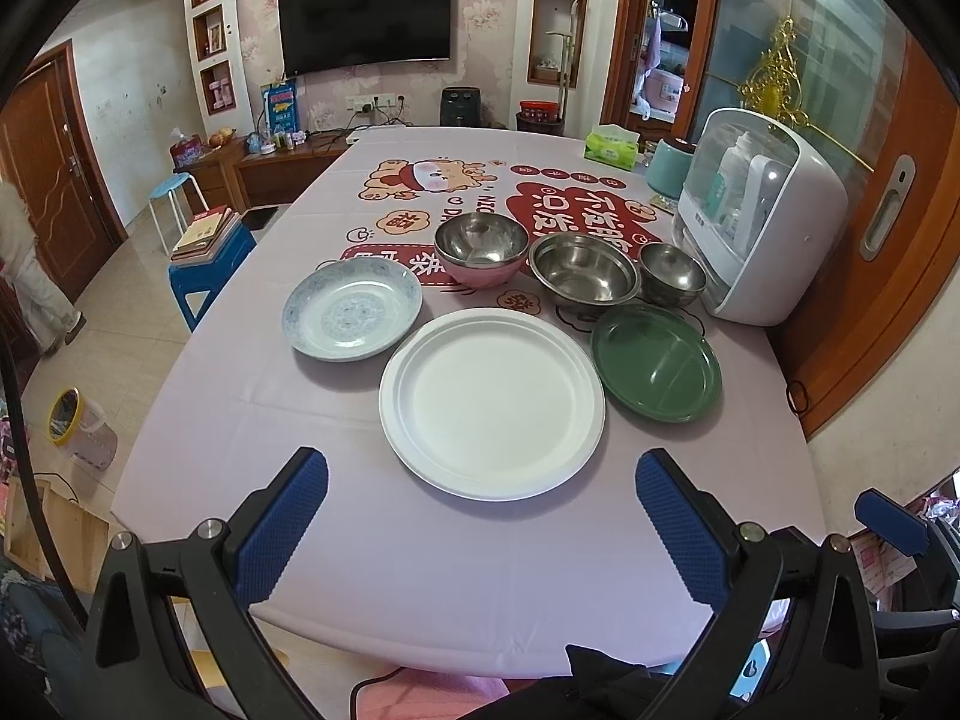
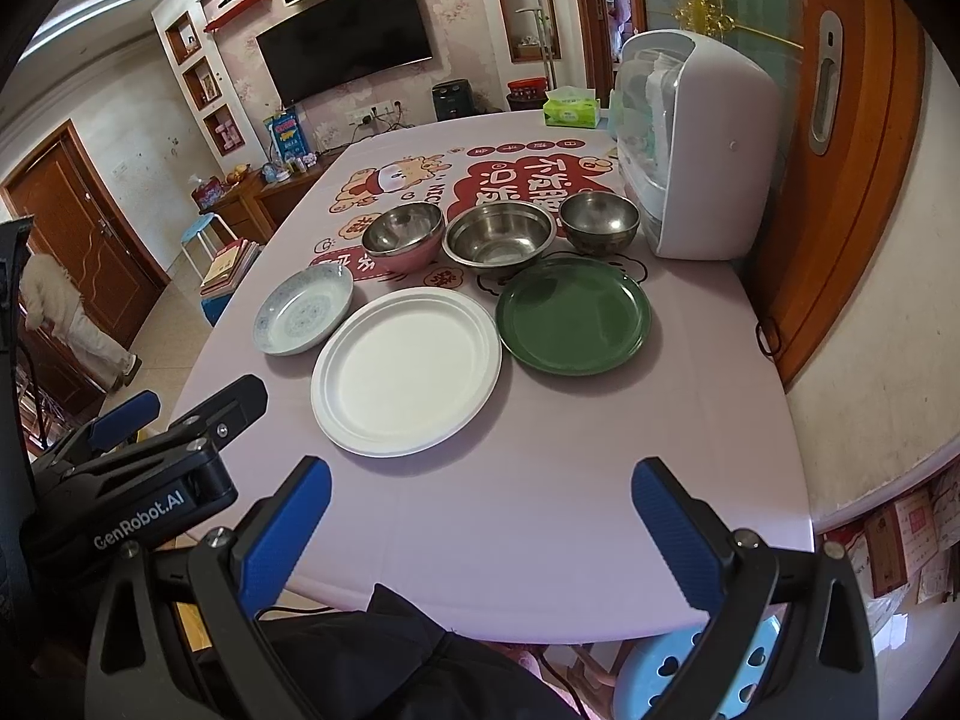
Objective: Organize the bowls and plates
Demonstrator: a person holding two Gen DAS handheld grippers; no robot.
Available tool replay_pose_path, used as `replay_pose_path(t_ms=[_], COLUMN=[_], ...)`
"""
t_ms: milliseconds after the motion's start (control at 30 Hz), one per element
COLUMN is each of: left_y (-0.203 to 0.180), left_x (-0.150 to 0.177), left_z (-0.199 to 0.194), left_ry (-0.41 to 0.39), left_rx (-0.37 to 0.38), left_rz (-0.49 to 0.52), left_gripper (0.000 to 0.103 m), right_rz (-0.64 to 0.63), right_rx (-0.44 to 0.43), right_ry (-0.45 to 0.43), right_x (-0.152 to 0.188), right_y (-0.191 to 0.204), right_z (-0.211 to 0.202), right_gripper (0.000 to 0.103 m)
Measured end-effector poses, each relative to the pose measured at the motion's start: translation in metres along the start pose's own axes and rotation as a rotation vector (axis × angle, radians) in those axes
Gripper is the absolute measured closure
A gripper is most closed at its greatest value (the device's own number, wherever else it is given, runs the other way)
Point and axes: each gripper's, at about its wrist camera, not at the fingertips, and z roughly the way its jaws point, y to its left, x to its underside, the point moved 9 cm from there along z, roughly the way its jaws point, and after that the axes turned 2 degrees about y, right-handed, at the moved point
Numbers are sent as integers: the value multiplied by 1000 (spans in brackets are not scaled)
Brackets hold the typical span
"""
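Note:
On the pink tablecloth lie three plates: a blue-patterned plate point(image 1: 353, 308) point(image 2: 303, 311) on the left, a white plate point(image 1: 491, 402) point(image 2: 407, 363) in the middle, a green plate point(image 1: 656, 361) point(image 2: 573, 314) on the right. Behind them stand three bowls: a pink-sided steel bowl point(image 1: 481, 249) point(image 2: 403, 235), a wide steel bowl point(image 1: 583, 275) point(image 2: 499, 236) and a small steel bowl point(image 1: 672, 272) point(image 2: 599, 222). My left gripper point(image 1: 480, 480) point(image 2: 180, 408) is open and empty over the near table edge, in front of the white plate. My right gripper point(image 2: 480, 492) is open and empty beside it.
A white countertop cabinet point(image 1: 762, 216) point(image 2: 696, 144) stands at the table's right edge behind the small bowl. A tissue box point(image 1: 611, 147) point(image 2: 571, 108) and a teal canister point(image 1: 667, 167) sit farther back. A wooden wall point(image 2: 852, 192) runs along the right. Stools stand to the left of the table.

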Motion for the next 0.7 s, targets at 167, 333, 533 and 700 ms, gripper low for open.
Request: replay_pose_path(t_ms=[167,333,533,700], left_y=[1,1,7,14], left_x=[0,4,3,0], left_z=[1,1,9,23], left_ry=[0,9,33,76], left_rx=[1,6,8,3], left_rz=[0,-1,-12,-24], left_gripper=[1,1,1,1], right_rz=[1,4,10,21], right_rx=[2,4,1,1], right_ry=[3,11,31,59], right_x=[2,2,-2,-4], right_y=[0,3,6,8], right_z=[1,3,12,22], right_gripper=[2,2,2,2])
